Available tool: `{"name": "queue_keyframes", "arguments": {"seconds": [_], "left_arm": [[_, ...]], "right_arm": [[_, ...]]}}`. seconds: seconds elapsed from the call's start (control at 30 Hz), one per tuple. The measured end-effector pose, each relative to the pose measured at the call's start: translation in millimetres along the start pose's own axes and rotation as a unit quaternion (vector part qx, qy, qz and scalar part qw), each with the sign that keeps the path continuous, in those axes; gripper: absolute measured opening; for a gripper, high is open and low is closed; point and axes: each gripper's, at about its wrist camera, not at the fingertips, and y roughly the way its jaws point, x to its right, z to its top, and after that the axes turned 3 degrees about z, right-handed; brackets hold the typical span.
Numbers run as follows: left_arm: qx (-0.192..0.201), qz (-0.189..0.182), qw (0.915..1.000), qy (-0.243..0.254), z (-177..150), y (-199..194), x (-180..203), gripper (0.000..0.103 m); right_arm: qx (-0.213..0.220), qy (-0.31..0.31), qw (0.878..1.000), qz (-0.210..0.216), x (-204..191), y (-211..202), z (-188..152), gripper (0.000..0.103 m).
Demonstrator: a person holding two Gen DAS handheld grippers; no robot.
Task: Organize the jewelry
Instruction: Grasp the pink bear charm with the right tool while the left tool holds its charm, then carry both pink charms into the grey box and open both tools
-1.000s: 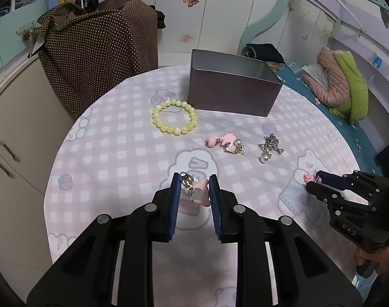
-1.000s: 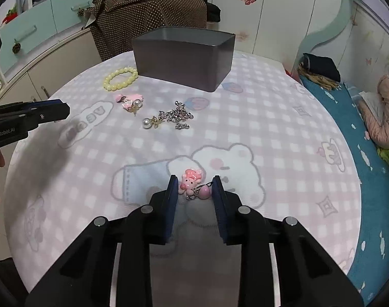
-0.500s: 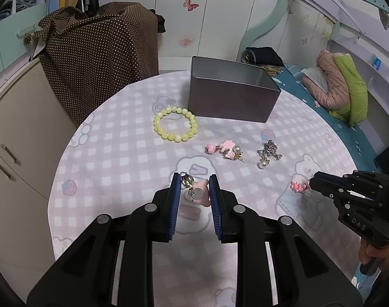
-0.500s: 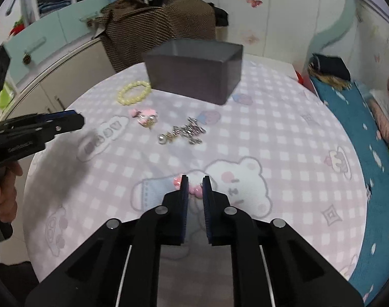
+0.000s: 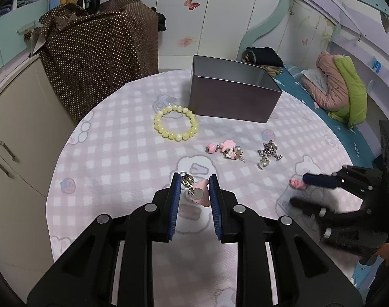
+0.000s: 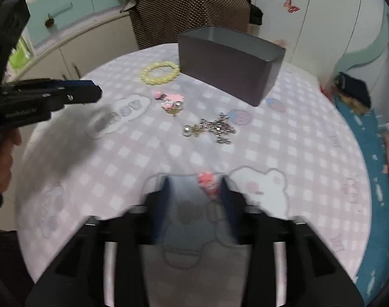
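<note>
Pink charm (image 5: pixel 201 192) sits clamped in the left claw (image 5: pixel 194 188).

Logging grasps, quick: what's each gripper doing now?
Left gripper: shut on pink earring.
Right gripper: blurred, cannot tell; pink charm at its tip.
</note>
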Motion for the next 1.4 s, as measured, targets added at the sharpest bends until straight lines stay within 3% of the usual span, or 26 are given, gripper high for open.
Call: {"name": "queue_keyframes", "arguments": {"seconds": [0.07, 0.13, 0.2, 0.27, 0.47, 0.6, 0.77, 0.97, 1.4], "left_arm": [[0.0, -0.003, 1.0, 0.0, 0.1, -0.2, 0.5, 0.023], [0.002, -0.003, 1.0, -0.001, 0.1, -1.7, 0.3, 0.023], [0.002, -0.003, 1.0, -0.003, 0.3, -2.2, -1.3, 0.023], [0.002, -0.001, 1.0, -0.002, 0.0, -2.2, -1.9, 0.023], [0.002, 0.0, 1.0, -0.001, -0.2, -2.5, -2.0, 0.023], [0.003, -0.001, 1.0, 0.001, 0.1, -2.1, -0.4, 0.023], [0.002, -0.007, 0.9999, 0.011, 0.8, -0.3, 6.5, 0.023], [0.004, -0.006, 0.9999, 0.013, 1.1, -2.0, 7.8, 0.023], [0.001, -0.002, 0.9999, 0.012, 0.3, -1.9, 2.9, 0.023]], "right_arm": [[0.002, -0.008, 1.0, 0.008, 0.2, 4.5, -0.5, 0.053], [0.0, -0.004, 1.0, 0.004, 3.1, 3.0, 0.5, 0.042], [0.002, 0.011, 1.0, -0.004, 10.1, 0.2, -0.2, 0.022], [0.005, 0.025, 1.0, 0.002, 17.4, -3.5, -3.0, 0.017], [0.031, 0.063, 0.997, 0.0, 25.5, -22.7, -15.7, 0.018], [0.047, 0.109, 0.993, -0.027, 31.0, -35.1, -24.9, 0.02], [0.032, 0.145, 0.988, -0.04, 34.7, -25.9, -30.1, 0.021], [0.046, 0.174, 0.983, -0.028, 34.8, -19.9, -22.8, 0.023], [0.055, 0.118, 0.991, 0.013, 30.3, -8.4, -7.7, 0.021]]}}
